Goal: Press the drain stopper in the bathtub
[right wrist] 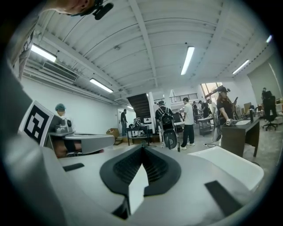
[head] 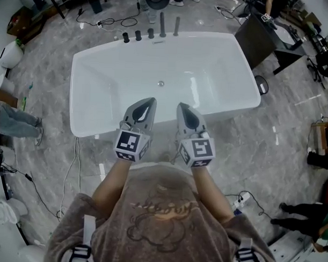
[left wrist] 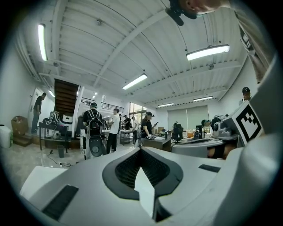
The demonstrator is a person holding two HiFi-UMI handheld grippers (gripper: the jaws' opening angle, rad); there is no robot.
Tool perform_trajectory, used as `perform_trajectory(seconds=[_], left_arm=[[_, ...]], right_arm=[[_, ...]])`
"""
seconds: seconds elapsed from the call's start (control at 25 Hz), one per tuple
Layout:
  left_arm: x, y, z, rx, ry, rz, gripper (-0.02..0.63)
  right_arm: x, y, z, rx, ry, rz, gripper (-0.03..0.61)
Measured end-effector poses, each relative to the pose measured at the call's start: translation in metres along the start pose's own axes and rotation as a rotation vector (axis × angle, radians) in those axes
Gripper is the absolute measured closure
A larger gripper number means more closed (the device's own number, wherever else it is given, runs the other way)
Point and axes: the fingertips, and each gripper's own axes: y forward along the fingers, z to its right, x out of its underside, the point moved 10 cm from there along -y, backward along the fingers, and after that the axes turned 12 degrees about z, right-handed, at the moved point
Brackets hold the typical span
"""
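Grey left gripper (head: 150, 102), right gripper (head: 181, 107): fingers (left wrist: 88, 181) closed, empty.

Grey marble floor (head: 285, 132) — white bathtub (head: 95, 88) stands on it, thin cable (head: 77, 151) trailing beside.
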Motion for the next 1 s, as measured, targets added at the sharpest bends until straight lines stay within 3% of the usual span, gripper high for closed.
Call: perform_trajectory(seconds=[0.32, 1.0], left_arm=[[0.010, 0.029, -0.011, -0.017, 0.000, -0.012, 0.611], [0.027, 0.105, -0.073, 0.063, 0.010, -0.018, 0.611]], right_arm=[[0.009, 0.028, 0.025, -0.030, 0.012, -0.031, 0.577], [0.019, 0.126, 0.051, -0.003, 0.001, -0.018, 0.577]])
